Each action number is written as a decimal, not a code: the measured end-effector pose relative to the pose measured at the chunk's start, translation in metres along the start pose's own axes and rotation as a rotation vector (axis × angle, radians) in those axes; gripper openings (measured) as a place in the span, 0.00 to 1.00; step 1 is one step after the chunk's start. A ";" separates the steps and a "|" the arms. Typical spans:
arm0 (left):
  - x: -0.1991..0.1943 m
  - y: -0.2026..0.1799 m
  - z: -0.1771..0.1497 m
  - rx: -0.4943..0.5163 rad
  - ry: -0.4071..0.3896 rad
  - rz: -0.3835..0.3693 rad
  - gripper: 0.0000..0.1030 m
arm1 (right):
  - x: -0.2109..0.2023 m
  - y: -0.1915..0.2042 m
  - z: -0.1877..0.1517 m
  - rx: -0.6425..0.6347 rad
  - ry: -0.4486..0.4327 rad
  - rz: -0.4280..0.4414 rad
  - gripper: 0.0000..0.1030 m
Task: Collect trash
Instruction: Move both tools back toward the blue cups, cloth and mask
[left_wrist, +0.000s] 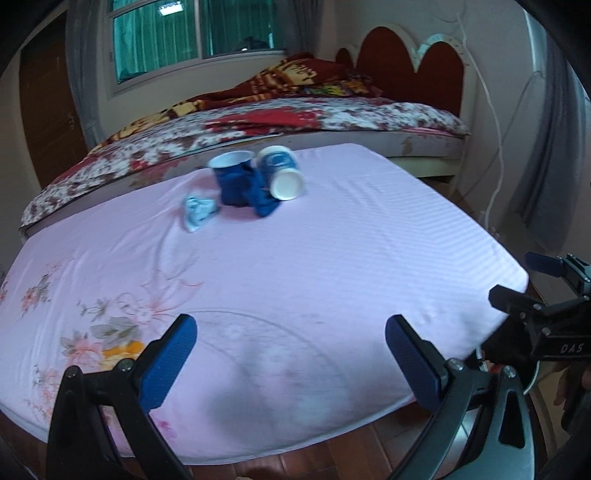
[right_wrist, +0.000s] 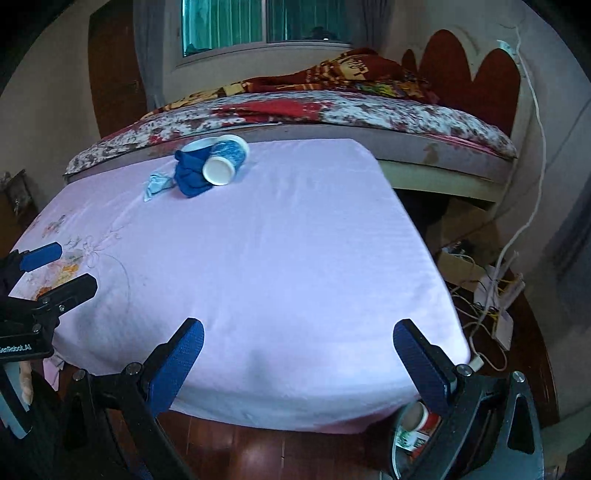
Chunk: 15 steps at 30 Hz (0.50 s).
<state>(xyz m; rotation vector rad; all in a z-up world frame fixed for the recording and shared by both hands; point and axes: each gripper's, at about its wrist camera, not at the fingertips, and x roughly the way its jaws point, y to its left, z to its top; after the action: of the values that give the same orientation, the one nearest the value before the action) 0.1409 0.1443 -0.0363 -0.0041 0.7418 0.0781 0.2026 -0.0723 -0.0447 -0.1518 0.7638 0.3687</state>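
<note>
On the far part of a pink-sheeted mattress (left_wrist: 295, 258) lies a small heap of trash: a dark blue paper cup (left_wrist: 231, 177), a white and blue cup (left_wrist: 282, 173) on its side, a crumpled dark blue piece (left_wrist: 264, 203) and a light blue wrapper (left_wrist: 197, 212). The heap also shows in the right wrist view: cup on its side (right_wrist: 223, 160), dark blue piece (right_wrist: 190, 175), wrapper (right_wrist: 157, 184). My left gripper (left_wrist: 290, 363) is open and empty over the near edge. My right gripper (right_wrist: 297, 365) is open and empty, also at the near edge, far from the heap.
A bed with a floral blanket (left_wrist: 258, 125) and a red headboard (left_wrist: 410, 70) stands behind the mattress. Cables and a cardboard box (right_wrist: 480, 273) lie on the wooden floor at the right. A bin with a red and white container (right_wrist: 417, 428) sits below my right gripper.
</note>
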 end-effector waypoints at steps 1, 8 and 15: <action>0.001 0.006 0.001 -0.005 -0.002 0.008 0.99 | 0.003 0.004 0.004 -0.002 -0.001 0.006 1.00; 0.010 0.059 0.006 -0.090 -0.004 0.034 0.96 | 0.021 0.034 0.023 -0.030 -0.016 0.043 1.00; 0.034 0.096 0.017 -0.128 0.005 0.038 0.82 | 0.049 0.050 0.056 0.003 0.028 0.069 1.00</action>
<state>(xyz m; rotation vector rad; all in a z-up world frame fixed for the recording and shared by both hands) 0.1706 0.2425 -0.0447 -0.1123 0.7408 0.1612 0.2520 0.0021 -0.0394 -0.1286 0.7989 0.4317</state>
